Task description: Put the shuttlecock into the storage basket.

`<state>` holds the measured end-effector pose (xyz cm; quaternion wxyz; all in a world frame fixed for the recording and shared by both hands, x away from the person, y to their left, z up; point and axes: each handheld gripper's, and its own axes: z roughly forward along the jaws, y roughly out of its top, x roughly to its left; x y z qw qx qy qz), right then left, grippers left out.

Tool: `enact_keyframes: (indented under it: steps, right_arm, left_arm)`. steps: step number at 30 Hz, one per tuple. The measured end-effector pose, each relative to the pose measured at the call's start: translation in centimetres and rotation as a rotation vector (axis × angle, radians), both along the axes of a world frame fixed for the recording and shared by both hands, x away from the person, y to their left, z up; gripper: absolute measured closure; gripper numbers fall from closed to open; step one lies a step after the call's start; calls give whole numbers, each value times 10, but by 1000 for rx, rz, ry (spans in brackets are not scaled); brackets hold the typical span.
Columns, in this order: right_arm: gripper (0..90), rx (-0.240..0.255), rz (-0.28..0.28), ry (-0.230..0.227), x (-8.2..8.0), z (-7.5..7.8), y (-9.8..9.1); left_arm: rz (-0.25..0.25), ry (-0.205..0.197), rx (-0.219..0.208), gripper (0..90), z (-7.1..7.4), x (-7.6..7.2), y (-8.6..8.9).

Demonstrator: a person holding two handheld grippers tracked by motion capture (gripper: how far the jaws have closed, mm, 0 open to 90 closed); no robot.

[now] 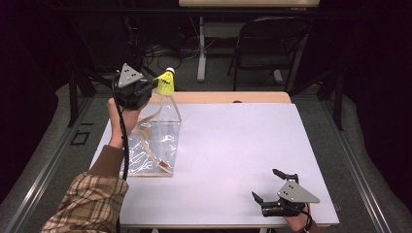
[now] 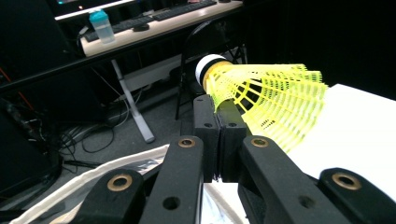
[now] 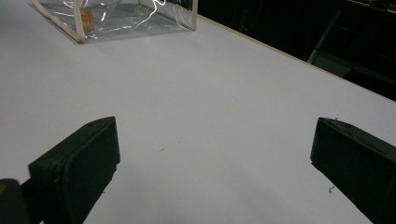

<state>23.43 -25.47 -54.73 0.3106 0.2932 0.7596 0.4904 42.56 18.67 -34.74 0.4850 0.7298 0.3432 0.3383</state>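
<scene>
A yellow mesh shuttlecock [image 1: 165,83] with a white cork tip is held in the air above the table's far left corner. My left gripper [image 1: 149,88] is shut on its skirt; in the left gripper view the jaws pinch the shuttlecock [image 2: 266,100] near its neck, at the gripper's tip [image 2: 218,114]. Below it a clear plastic pouch [image 1: 154,141] with cream trim stands on the white table [image 1: 243,145]. My right gripper [image 1: 265,183] rests low at the table's near right edge, jaws wide open with nothing between them. The pouch [image 3: 116,18] lies far ahead of it.
A folding chair [image 1: 269,46] and a desk leg [image 1: 201,48] stand beyond the table's far edge. A desk with keyboards and a blue-capped bottle [image 2: 102,25] is behind. A grey floor with cables surrounds the table.
</scene>
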Motion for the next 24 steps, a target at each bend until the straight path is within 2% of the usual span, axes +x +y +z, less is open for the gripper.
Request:
enact_keyframes:
  steps: [24]
  right_arm:
    - [6,-6,3,-3,0,0,0]
  left_arm:
    - [77,-19,-40,891,6,-5,36]
